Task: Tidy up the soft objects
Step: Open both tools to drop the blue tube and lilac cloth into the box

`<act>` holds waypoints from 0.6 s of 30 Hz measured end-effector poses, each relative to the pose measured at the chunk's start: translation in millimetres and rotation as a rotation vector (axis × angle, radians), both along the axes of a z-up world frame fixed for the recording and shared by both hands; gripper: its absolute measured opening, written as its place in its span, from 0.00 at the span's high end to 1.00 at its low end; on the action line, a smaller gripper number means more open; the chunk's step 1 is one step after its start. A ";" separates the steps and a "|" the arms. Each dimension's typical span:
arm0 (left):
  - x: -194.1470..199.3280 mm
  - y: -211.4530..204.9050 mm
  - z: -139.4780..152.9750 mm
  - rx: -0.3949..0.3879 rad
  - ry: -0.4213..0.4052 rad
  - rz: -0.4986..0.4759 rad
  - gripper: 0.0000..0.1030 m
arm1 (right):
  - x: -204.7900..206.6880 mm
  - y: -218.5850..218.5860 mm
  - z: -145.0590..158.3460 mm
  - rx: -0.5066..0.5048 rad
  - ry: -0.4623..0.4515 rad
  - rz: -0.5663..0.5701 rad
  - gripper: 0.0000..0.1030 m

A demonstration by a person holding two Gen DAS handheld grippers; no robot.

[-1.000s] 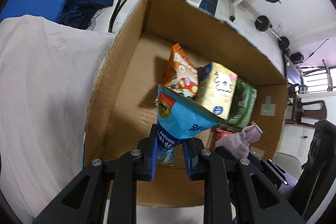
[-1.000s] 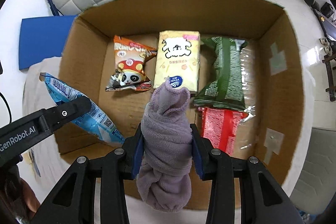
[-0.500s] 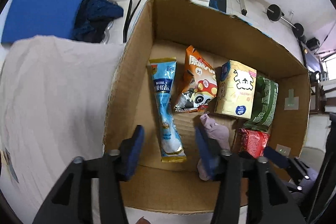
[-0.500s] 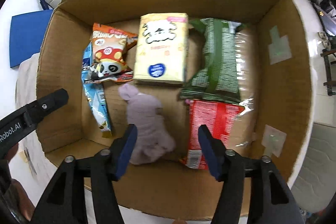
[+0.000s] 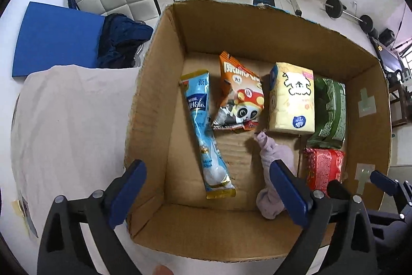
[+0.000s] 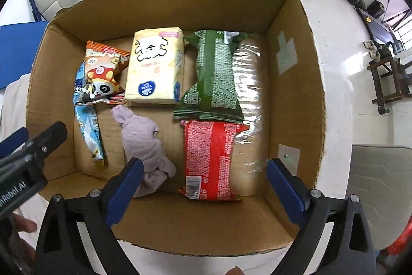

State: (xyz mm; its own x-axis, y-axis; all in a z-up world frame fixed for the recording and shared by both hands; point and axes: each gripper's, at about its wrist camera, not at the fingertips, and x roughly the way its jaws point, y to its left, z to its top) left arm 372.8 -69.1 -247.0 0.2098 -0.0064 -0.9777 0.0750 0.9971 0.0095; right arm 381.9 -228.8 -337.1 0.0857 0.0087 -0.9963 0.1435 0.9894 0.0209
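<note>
While both grippers hang over the near rim of the box, here's the rundown, close stuff first:

Left gripper: fingers spread wide, holding nothing, just above the near wall.

Right gripper: same deal, fingers wide apart and empty.

Cardboard box: open top, sitting on a bench with a whitish cloth over it on the left side.

Purple sock bundle: lying on the box floor near the near wall, roughly mid-box.

Red packet: just right of the sock, near wall side.

Blue stick packet: lying lengthwise toward the left wall, far end tucked beside the panda bag.

Orange panda snack bag: far-left part of the floor, overlapping the blue packet.

Yellow tissue pack: right next to the panda bag, toward the far wall.

Green packet: right of the tissues, touching the red packet's far end.
</note>
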 end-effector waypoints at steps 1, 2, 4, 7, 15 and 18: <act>-1.0 0.3 -0.3 0.002 0.000 0.000 0.05 | -1.9 -1.1 0.3 0.001 -0.001 -0.003 0.04; -2.1 0.7 -0.4 0.002 0.000 0.001 0.05 | -5.1 -0.5 3.1 -0.004 -0.002 -0.001 0.04; -4.8 1.1 1.9 0.001 -0.003 0.002 0.05 | -6.1 0.0 5.2 -0.011 -0.007 -0.002 0.04; -9.1 -0.8 7.3 0.000 -0.015 -0.004 0.05 | -9.2 0.8 6.2 -0.005 -0.014 -0.005 0.04; -37.7 -4.8 50.5 -0.016 -0.090 -0.032 0.05 | -26.7 -0.5 34.2 -0.013 -0.062 -0.011 0.04; -58.2 -4.6 73.7 -0.013 -0.140 -0.049 0.05 | -40.5 -1.5 54.1 -0.014 -0.095 -0.009 0.04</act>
State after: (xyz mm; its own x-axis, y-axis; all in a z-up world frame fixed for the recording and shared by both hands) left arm 314.6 -73.6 -173.2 0.3431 -0.0324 -0.9387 0.1225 0.9924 0.0105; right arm 341.4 -230.3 -283.0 0.1795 -0.0063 -0.9837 0.1509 0.9883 0.0212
